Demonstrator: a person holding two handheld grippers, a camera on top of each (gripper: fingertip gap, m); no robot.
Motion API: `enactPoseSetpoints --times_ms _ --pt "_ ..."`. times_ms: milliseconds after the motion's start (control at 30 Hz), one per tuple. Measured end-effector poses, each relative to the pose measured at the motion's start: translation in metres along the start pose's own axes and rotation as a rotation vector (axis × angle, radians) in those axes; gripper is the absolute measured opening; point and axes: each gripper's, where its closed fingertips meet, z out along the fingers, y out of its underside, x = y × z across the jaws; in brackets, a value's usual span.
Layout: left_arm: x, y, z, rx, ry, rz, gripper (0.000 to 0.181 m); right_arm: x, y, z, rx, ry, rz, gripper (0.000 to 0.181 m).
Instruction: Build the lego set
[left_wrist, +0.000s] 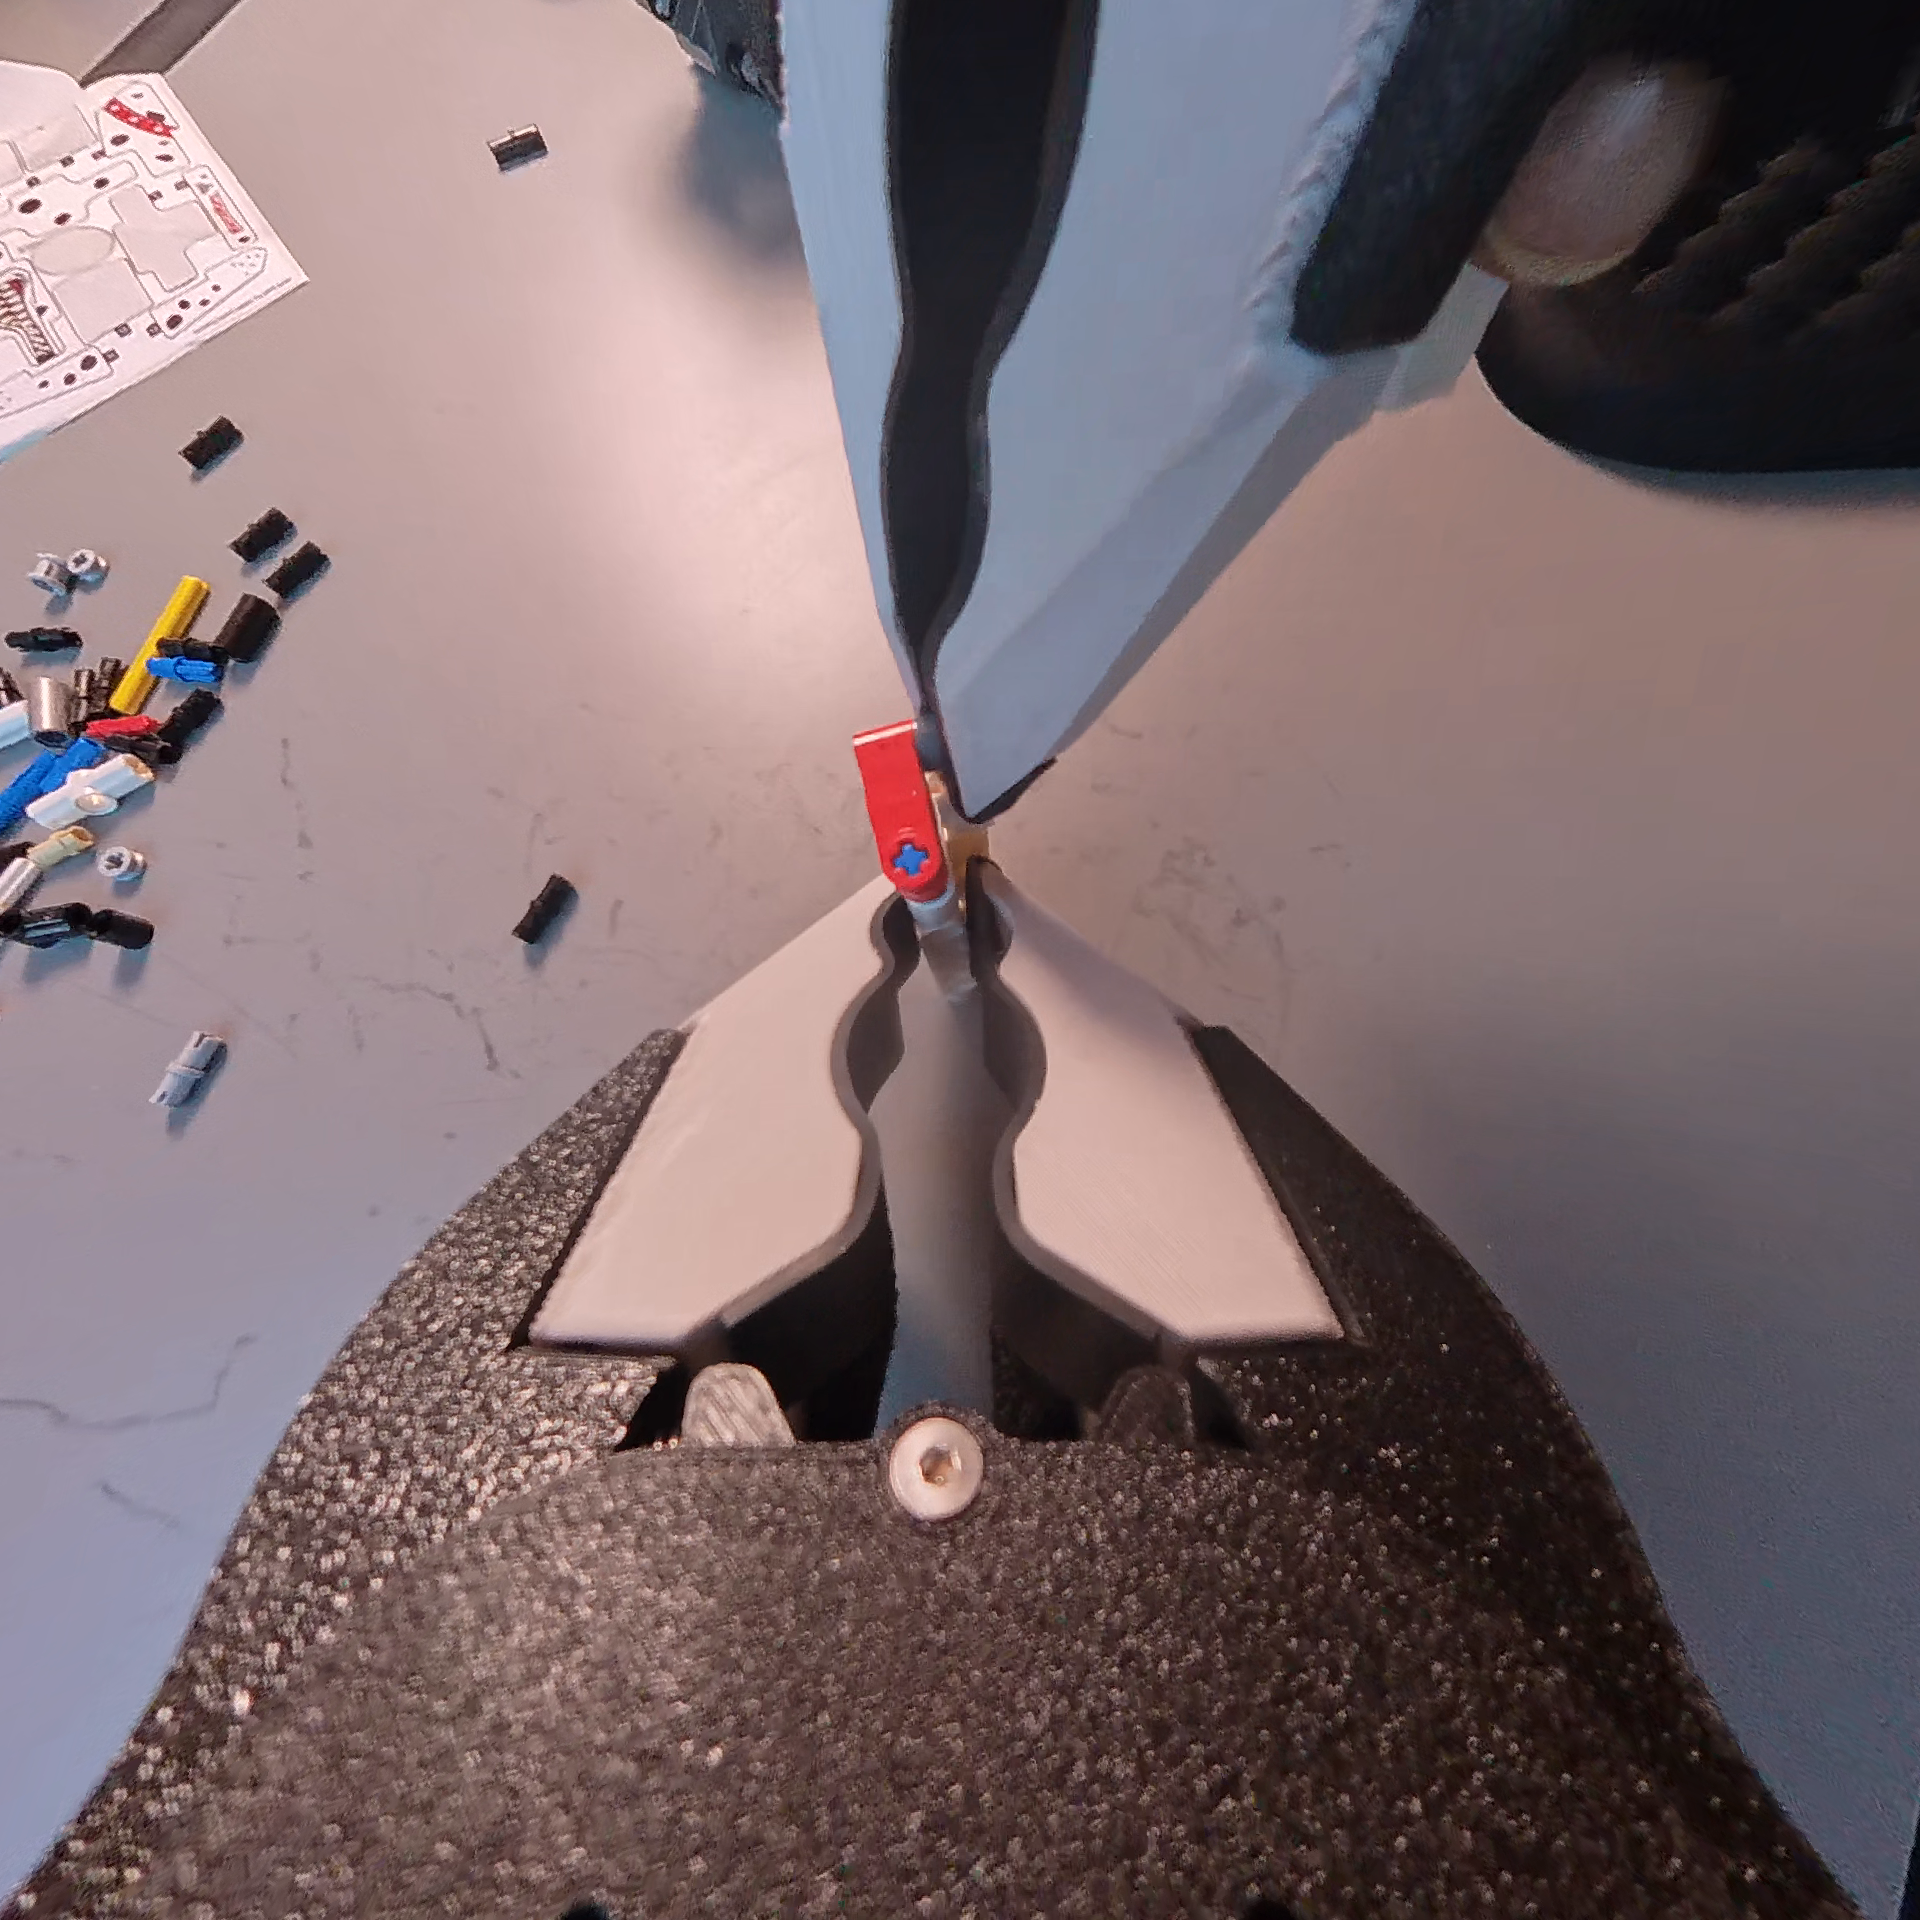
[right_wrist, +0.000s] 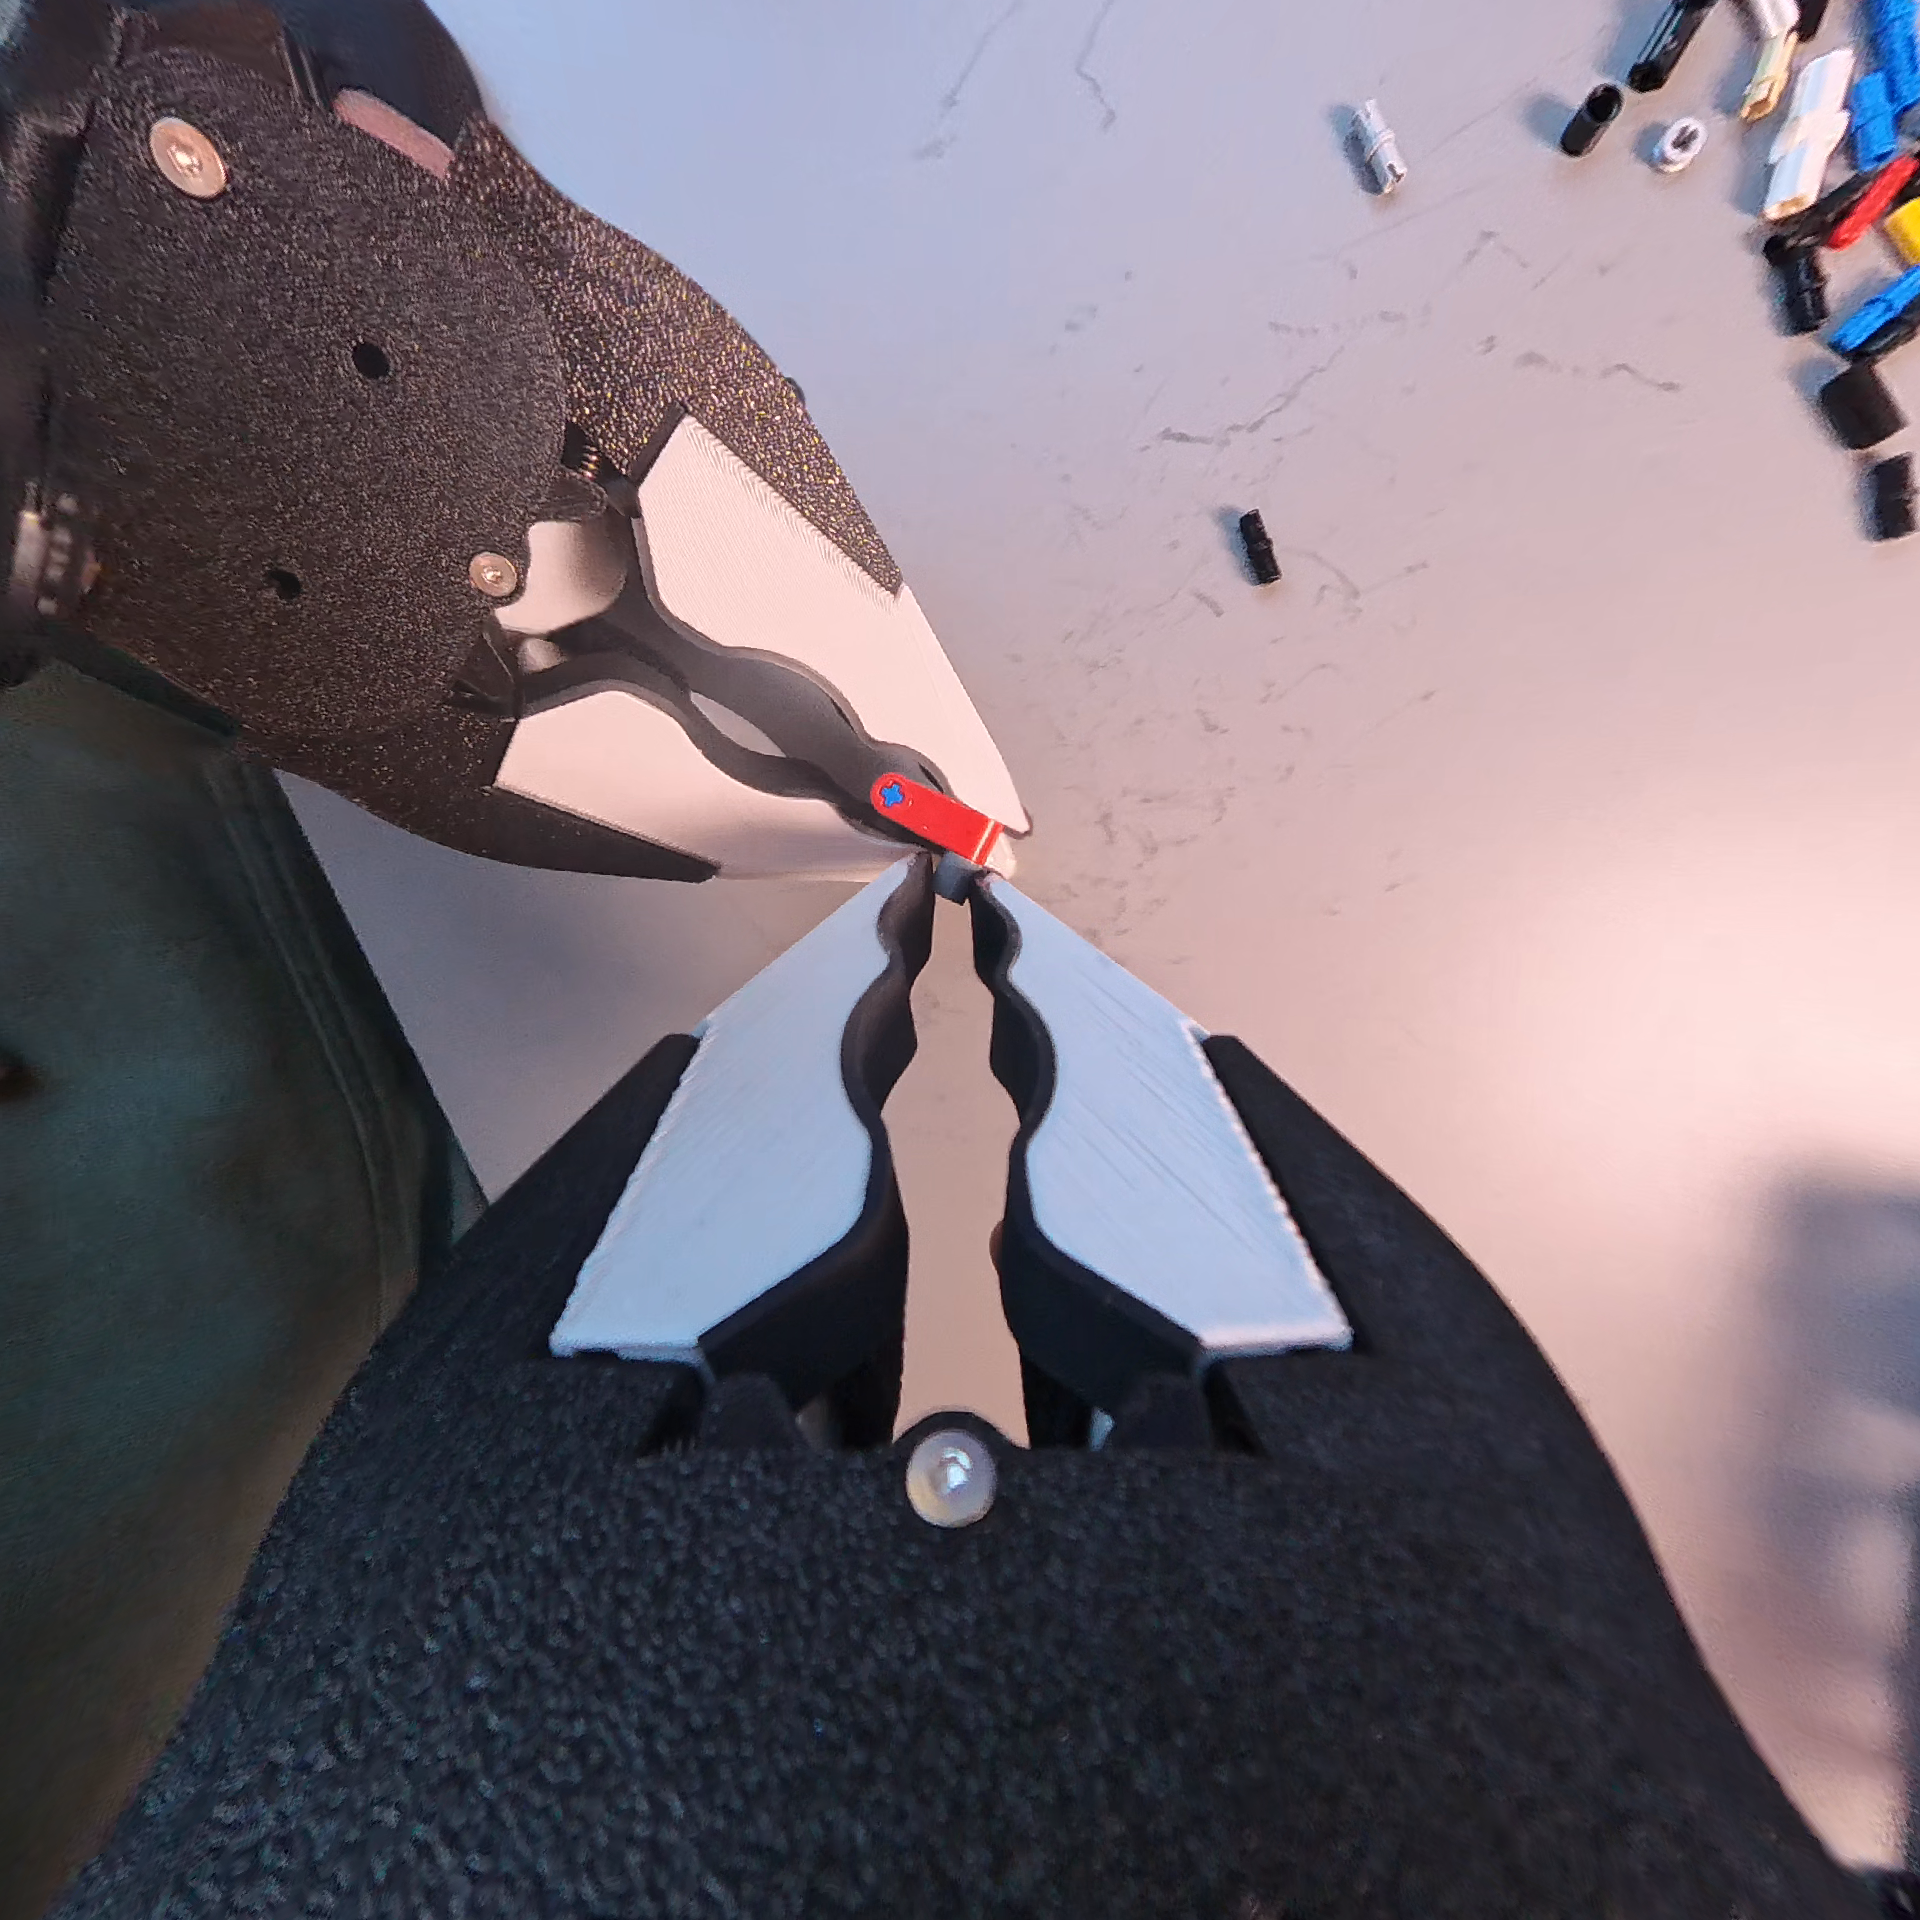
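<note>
Clearly, most of the build is still waiting: loose pieces (left_wrist: 114, 717) are lying scattered across the tabletop (left_wrist: 1558, 935). Left gripper (left_wrist: 940, 914) is pinching a grey pin carrying the red lever (left_wrist: 899, 805); right gripper (right_wrist: 951, 883) is closing on, probably, a small dark connector (right_wrist: 951, 878).

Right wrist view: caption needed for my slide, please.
Right claw pinches a small grey pin against the red lego liftarm held by the left claw above the table.

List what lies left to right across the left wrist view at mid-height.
Pile of loose lego pins → lone black pin → red lego piece → tips of the right claw, then bare table.
</note>
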Motion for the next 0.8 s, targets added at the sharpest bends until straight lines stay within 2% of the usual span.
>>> enactPoseSetpoints --times_ms 233,533,567,633,667,800 --pt "0.000 0.000 0.000 -0.003 -0.007 -0.001 0.006 0.000 0.000 0.001 0.036 -0.080 0.058 0.006" --pt "0.000 0.000 0.000 0.004 0.020 -0.030 0.007 0.002 0.000 0.002 0.084 0.067 -0.074 0.007" --pt "0.001 0.000 0.000 0.008 0.030 -0.034 0.007 0.001 0.000 0.001 0.084 0.090 -0.101 0.009" --pt "0.002 -0.001 0.000 0.010 0.034 -0.026 0.007 -0.004 0.000 -0.002 0.084 0.076 -0.152 0.032" --pt "0.002 -0.001 0.000 0.011 0.040 -0.025 0.007 -0.007 -0.002 -0.008 0.097 0.047 -0.177 0.038" --pt "0.003 0.000 -0.001 0.012 0.068 -0.025 0.007 -0.005 -0.008 -0.022 0.079 0.087 -0.419 0.040"
